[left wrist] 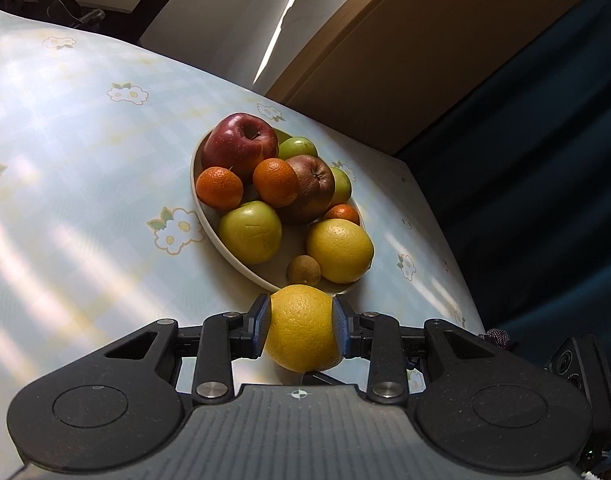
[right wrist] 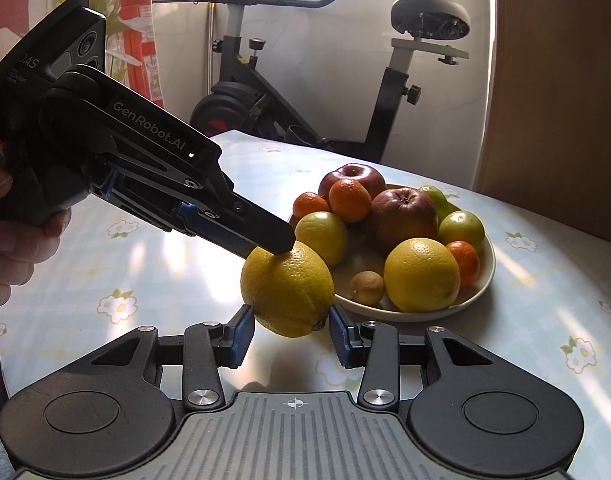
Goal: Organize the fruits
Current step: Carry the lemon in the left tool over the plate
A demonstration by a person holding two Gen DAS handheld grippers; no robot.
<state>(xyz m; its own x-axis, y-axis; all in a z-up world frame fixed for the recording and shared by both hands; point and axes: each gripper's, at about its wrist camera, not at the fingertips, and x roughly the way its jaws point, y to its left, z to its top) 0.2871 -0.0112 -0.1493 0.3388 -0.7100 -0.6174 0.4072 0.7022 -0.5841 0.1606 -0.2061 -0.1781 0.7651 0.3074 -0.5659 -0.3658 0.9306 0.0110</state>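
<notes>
A yellow citrus (left wrist: 299,332) (right wrist: 287,284) hangs above the flowered tablecloth, just in front of a cream bowl (left wrist: 209,224) (right wrist: 477,288). My left gripper (left wrist: 301,320) (right wrist: 283,252) is shut on it, its pads pressing on both sides. In the right wrist view my right gripper (right wrist: 291,320) flanks the fruit's lower end, with both pad tips touching it. The bowl holds a red apple (left wrist: 239,144) (right wrist: 351,178), a darker apple (right wrist: 401,216), several green apples and mandarins, a second yellow citrus (left wrist: 339,250) (right wrist: 421,274) and a small brown fruit (left wrist: 303,270) (right wrist: 366,288).
A person's hand (right wrist: 9,248) holds the left gripper's handle. An exercise bike (right wrist: 265,92) stands behind the table. A wooden panel (left wrist: 405,60) and a dark blue curtain (left wrist: 545,160) lie past the table's far and right edges. Bare tablecloth (left wrist: 85,160) stretches left of the bowl.
</notes>
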